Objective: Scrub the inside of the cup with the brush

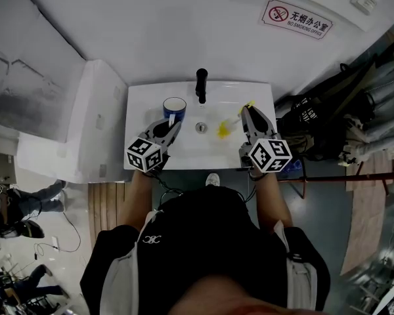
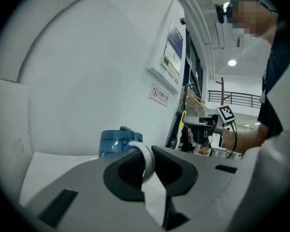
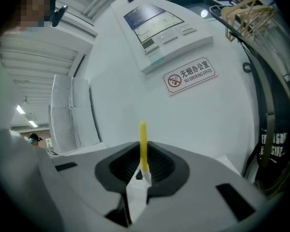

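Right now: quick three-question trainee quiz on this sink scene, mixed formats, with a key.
1. True or false: the brush held by the right gripper is already inside the cup.
2. Fill in: in the head view, the cup is to the ____ of the faucet.
3. What is the left gripper clamped on? A) the cup's white handle B) the faucet C) the brush

Key: 1 false; 2 left; 3 A.

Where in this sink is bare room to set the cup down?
Bare: the front strip of the sink below the drain, and the ledge right of the faucet. Crowded: cup and left tongs at left, brush and right tongs at right.
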Available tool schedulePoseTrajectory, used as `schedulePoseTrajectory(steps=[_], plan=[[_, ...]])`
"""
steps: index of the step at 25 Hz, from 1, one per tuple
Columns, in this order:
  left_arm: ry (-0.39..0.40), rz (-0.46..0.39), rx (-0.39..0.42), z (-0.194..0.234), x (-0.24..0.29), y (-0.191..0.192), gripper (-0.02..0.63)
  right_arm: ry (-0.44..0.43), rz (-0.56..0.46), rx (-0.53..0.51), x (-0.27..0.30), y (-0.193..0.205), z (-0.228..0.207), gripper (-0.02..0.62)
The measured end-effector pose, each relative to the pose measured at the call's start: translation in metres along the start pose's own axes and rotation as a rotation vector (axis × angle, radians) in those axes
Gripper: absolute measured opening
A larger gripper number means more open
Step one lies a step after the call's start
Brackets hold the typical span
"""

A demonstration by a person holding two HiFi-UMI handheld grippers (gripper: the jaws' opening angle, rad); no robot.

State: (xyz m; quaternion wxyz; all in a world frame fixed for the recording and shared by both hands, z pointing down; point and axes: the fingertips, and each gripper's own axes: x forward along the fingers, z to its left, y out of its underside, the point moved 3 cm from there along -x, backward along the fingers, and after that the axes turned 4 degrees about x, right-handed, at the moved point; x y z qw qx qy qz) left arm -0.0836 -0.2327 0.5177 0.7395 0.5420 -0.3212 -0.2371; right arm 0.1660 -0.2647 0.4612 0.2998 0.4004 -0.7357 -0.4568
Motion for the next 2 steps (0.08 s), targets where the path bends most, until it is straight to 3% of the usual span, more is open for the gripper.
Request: schedulePoseTrajectory(steps=[2], plan=[[0.002,0.0,-0.001,-0.0005,0.002,-0.0004,0.051,-0.004,0.001,0.005,0.0006,0.0003,-0.0015,0.051]])
